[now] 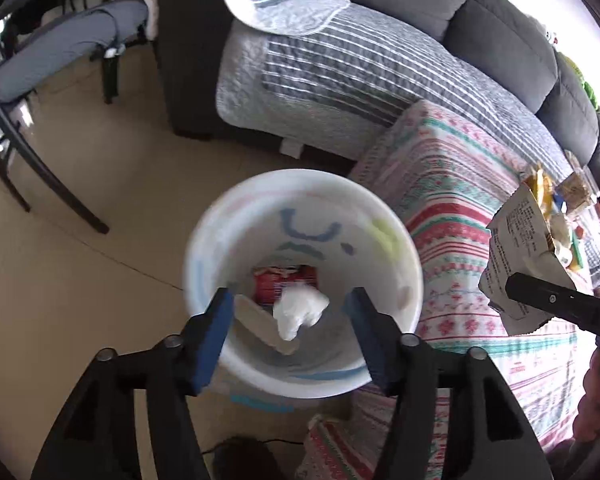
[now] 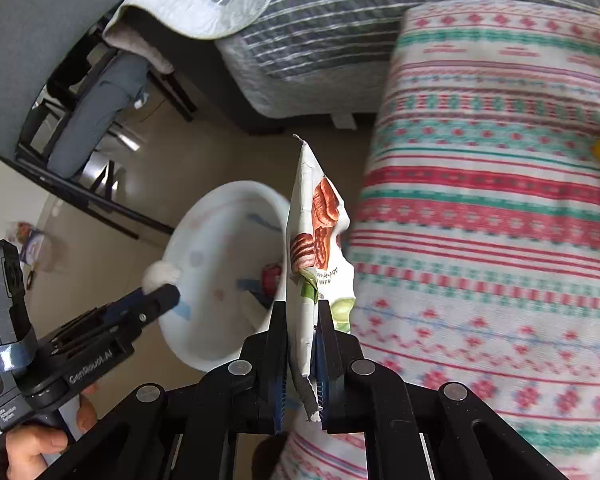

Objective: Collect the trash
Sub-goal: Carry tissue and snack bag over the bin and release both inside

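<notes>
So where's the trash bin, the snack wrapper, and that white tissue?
trash bin [image 1: 414,280], left wrist view, on its right rim.
snack wrapper [image 2: 320,216], right wrist view, on its printed face.
white tissue [image 1: 300,310], left wrist view, on its crumpled middle.

Bright daylight, blown-out glare upper right, motion blur, heavy fisheye edges

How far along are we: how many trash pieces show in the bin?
3. Red wrapper on the white bin's floor; beige flat strip leaning left; crumpled white tissue by the left claw, maybe not landed. More may hide beneath.
</notes>
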